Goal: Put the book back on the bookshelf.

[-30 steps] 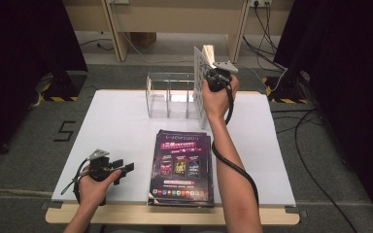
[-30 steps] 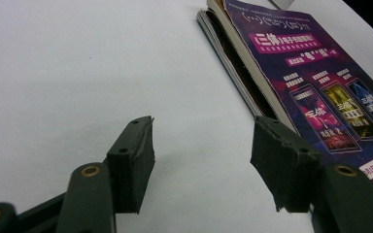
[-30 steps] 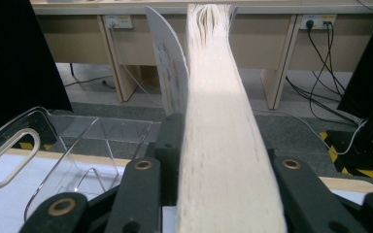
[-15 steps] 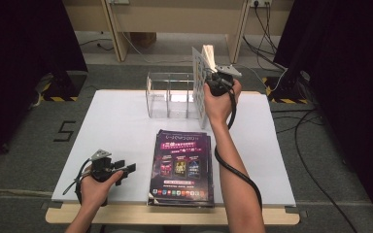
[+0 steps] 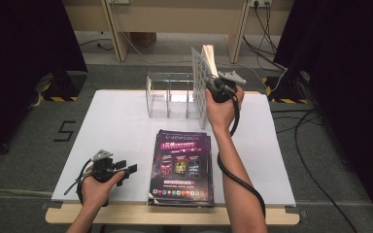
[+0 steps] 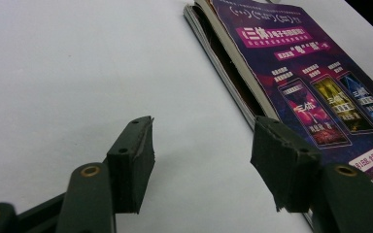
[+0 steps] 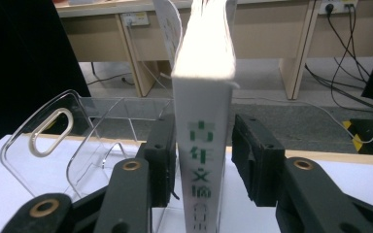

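At frame top we ease our right gripper (image 7: 201, 160) jaws off the upright white paperback book (image 7: 203, 145), now standing in the clear acrylic file rack (image 5: 170, 94); left gripper (image 6: 201, 165) idles open, empty.

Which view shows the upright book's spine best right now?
The right gripper view: the white book stands spine-on between the right gripper and its opening jaws, a gap at one pad. The high view shows its cover; the left gripper view shows the magazines.

Upright book (image 5: 203, 82) stands at the right end of the clear rack (image 5: 169, 95) at the table's (image 5: 116, 131) far edge, magazine stack (image 5: 181, 167) lying flat in front, near the front edge.
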`<state>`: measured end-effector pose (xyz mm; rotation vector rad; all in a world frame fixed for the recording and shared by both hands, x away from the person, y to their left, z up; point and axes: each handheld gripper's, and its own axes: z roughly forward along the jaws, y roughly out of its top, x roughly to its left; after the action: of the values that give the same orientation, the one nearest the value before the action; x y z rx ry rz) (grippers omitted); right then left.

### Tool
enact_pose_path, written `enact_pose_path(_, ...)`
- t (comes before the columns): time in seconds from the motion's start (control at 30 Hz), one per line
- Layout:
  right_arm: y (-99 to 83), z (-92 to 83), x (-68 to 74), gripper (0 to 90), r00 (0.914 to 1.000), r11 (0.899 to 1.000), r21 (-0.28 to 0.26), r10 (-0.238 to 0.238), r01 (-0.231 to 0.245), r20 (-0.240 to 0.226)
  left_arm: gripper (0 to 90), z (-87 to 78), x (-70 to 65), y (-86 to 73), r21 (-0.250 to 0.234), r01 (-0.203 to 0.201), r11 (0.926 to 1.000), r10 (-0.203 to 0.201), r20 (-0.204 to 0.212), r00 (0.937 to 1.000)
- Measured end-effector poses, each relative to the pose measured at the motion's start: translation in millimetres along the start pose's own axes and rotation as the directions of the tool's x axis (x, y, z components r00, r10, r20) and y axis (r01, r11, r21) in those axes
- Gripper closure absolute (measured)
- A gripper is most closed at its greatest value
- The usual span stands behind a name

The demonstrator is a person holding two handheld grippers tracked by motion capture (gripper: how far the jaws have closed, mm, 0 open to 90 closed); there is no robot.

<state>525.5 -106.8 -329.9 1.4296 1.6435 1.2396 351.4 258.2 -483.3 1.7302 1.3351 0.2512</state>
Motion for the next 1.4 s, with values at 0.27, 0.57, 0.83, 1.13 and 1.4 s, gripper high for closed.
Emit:
enact_pose_path(0.27,-5.5,-13.2,-3.6,60.2,0.9996,1.0,0.002,0.012,-0.012,-0.027,39.9,1.5,-1.1,-0.7,0.004,-0.006,1.0,0.006,0.002,1.0)
enact_pose_path(0.57,-13.5,-26.3,-9.0,59.3,0.9984,0.999,0.024,0.026,-0.025,-0.049,39.9,2.4,-2.8,-1.0,0.006,-0.009,0.9999,0.009,0.003,1.0)
enact_pose_path(0.83,-22.1,-35.2,-15.8,59.3,0.9982,0.999,0.048,0.026,-0.024,-0.053,39.9,2.4,-3.3,-1.0,0.005,-0.01,0.9999,0.01,0.003,0.9999)
enact_pose_path(1.13,-38.6,-41.2,-20.0,59.6,0.9967,0.994,0.101,0.043,-0.036,-0.068,40.0,3.4,-4.0,-1.2,0.014,-0.013,0.9998,0.013,0.003,0.9999)
enact_pose_path(1.4,-57.9,-44.6,-21.5,60.3,0.9943,0.987,0.159,0.053,-0.037,-0.093,40.2,4.3,-5.2,-1.0,0.017,-0.019,0.9997,0.018,0.004,0.9998)
